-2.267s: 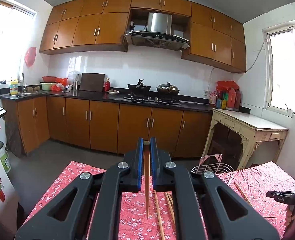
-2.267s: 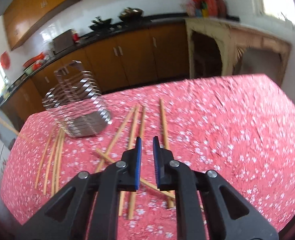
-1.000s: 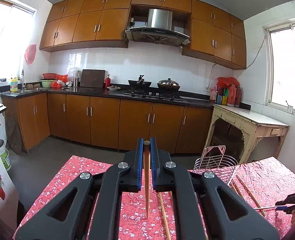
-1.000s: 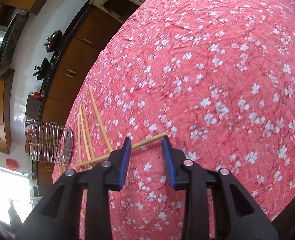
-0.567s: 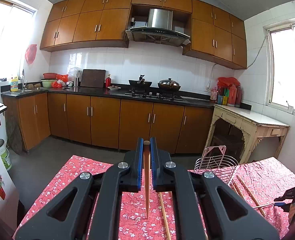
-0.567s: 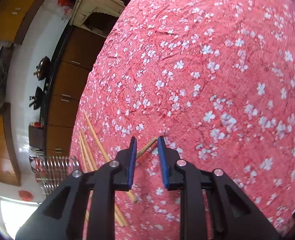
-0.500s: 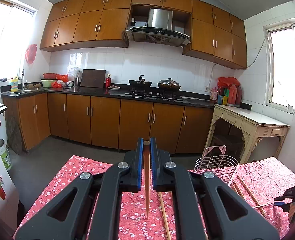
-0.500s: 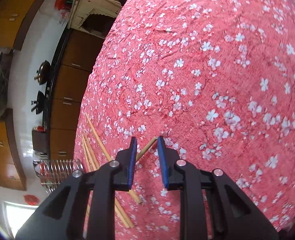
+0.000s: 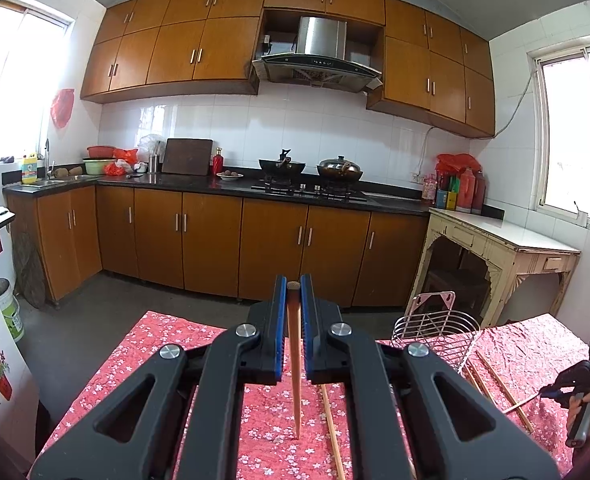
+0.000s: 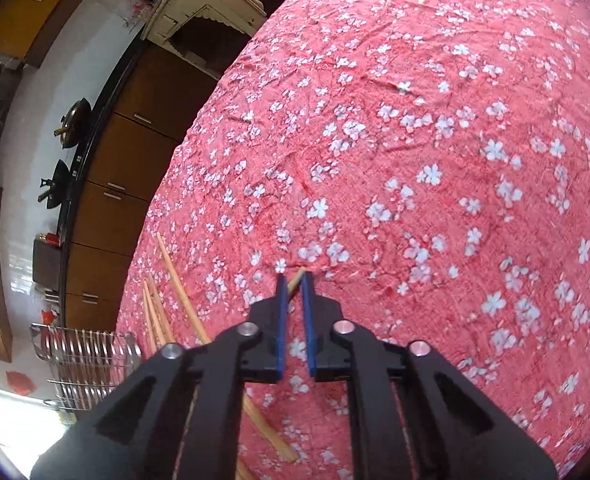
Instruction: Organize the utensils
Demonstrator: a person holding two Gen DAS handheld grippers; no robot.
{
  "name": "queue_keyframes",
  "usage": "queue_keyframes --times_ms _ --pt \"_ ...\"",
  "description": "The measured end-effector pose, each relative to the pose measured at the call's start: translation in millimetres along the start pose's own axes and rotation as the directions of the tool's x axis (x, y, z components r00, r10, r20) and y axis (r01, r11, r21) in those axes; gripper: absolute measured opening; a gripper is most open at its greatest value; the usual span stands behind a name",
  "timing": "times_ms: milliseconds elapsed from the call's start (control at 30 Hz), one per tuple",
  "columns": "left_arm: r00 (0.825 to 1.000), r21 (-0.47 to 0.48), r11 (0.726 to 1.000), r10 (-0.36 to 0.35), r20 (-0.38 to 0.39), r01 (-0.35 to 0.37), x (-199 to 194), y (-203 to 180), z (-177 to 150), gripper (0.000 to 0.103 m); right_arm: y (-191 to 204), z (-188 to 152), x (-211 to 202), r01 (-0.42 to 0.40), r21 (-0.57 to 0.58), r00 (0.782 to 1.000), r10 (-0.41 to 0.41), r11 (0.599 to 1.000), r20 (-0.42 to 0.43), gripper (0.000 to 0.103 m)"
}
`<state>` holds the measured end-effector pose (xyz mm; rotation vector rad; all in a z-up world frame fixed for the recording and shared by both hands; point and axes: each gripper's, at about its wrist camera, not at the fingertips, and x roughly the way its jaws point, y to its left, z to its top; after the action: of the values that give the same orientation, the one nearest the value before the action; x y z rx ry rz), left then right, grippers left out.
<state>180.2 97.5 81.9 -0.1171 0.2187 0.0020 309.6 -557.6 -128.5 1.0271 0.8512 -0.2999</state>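
Observation:
My left gripper (image 9: 293, 286) is shut on a wooden chopstick (image 9: 295, 360), which hangs between the blue pads with its thin end down over the red flowered cloth (image 9: 167, 340). My right gripper (image 10: 293, 280) has the end of another chopstick (image 10: 296, 280) lying slantwise between its pads, held just over the cloth (image 10: 455, 160); its jaws are opening slightly. In the left wrist view that right gripper (image 9: 547, 392) shows at the far right, in a hand. Several loose chopsticks (image 10: 175, 280) lie beside a wire utensil rack (image 10: 87, 360), which also shows as the rack (image 9: 435, 332).
Another loose chopstick (image 9: 331, 428) lies on the cloth under my left gripper. A cream side table (image 9: 495, 240) stands past the table's far right corner. Brown kitchen cabinets (image 9: 215, 240) and a stove line the far wall.
My right gripper closed around the end of a chopstick and slid across the cloth with it, so the rack and loose sticks now sit nearer in view. The left gripper has not moved.

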Motion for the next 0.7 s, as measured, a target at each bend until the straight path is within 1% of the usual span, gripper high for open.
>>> queue_keyframes --times_ms 67,100,133,167,233,300,333,367,400,433,500,533,633,667,700 --pt "1.0 -0.003 1.0 -0.001 0.0 0.001 1 1 0 0.007 6 -4 0 0.008 -0.027 1.0 -0.008 1.0 0.012 0.037" --pt "1.0 -0.003 1.0 0.0 0.001 0.0 0 1 0 0.007 9 -4 2 0.017 -0.046 1.0 -0.016 0.999 0.012 0.036" --pt "1.0 -0.004 1.0 -0.001 0.001 0.001 0 1 0 0.007 14 -4 6 0.02 -0.066 1.0 -0.02 0.998 0.012 0.036" --pt "1.0 -0.004 1.0 -0.002 0.001 0.002 0 1 0 0.007 20 -4 8 0.042 -0.093 0.999 -0.04 0.995 0.02 0.036" --pt "1.0 -0.002 1.0 -0.001 0.002 0.001 -1 1 0 0.007 23 -5 6 0.098 -0.09 0.995 -0.096 0.991 0.024 0.03" --pt "1.0 -0.003 1.0 -0.001 0.002 0.001 -1 2 0 0.007 22 -10 -4 0.087 -0.084 0.995 -0.083 0.993 0.054 0.03" --pt "1.0 -0.004 1.0 -0.001 0.003 0.001 -1 2 0 0.007 25 -12 -10 0.097 -0.123 0.993 -0.088 0.988 0.074 0.03" --pt "1.0 -0.001 1.0 -0.001 0.003 0.001 -1 1 0 0.007 24 -14 -12 0.1 -0.128 0.993 -0.091 0.987 0.078 0.03" --pt "1.0 0.0 1.0 -0.001 0.003 0.001 -1 1 0 0.007 21 -15 -11 0.094 -0.118 0.994 -0.087 0.989 0.063 0.03" --pt "1.0 0.001 1.0 -0.002 0.004 0.002 0 1 0 0.007 19 -14 -4 0.086 -0.1 0.996 -0.084 0.991 0.022 0.03" --pt "1.0 -0.001 1.0 -0.004 0.004 0.004 0 0 0 0.007 17 -13 6 0.07 -0.079 0.997 -0.071 0.994 -0.01 0.03" --pt "1.0 -0.003 1.0 -0.005 0.004 0.005 0 0 0 0.007 19 -14 8 0.072 -0.089 0.997 -0.072 0.993 0.002 0.03" --pt "1.0 -0.006 1.0 -0.003 0.005 0.003 -1 1 0 0.007 32 -15 16 0.129 -0.142 0.991 -0.123 0.982 0.051 0.029" --pt "1.0 -0.007 1.0 -0.003 0.003 0.003 -1 1 1 0.007 35 -14 18 0.148 -0.15 0.988 -0.14 0.978 0.062 0.027" --pt "1.0 -0.008 1.0 -0.003 0.002 0.003 0 1 1 0.007 38 -13 21 0.172 -0.158 0.984 -0.162 0.972 0.075 0.022"
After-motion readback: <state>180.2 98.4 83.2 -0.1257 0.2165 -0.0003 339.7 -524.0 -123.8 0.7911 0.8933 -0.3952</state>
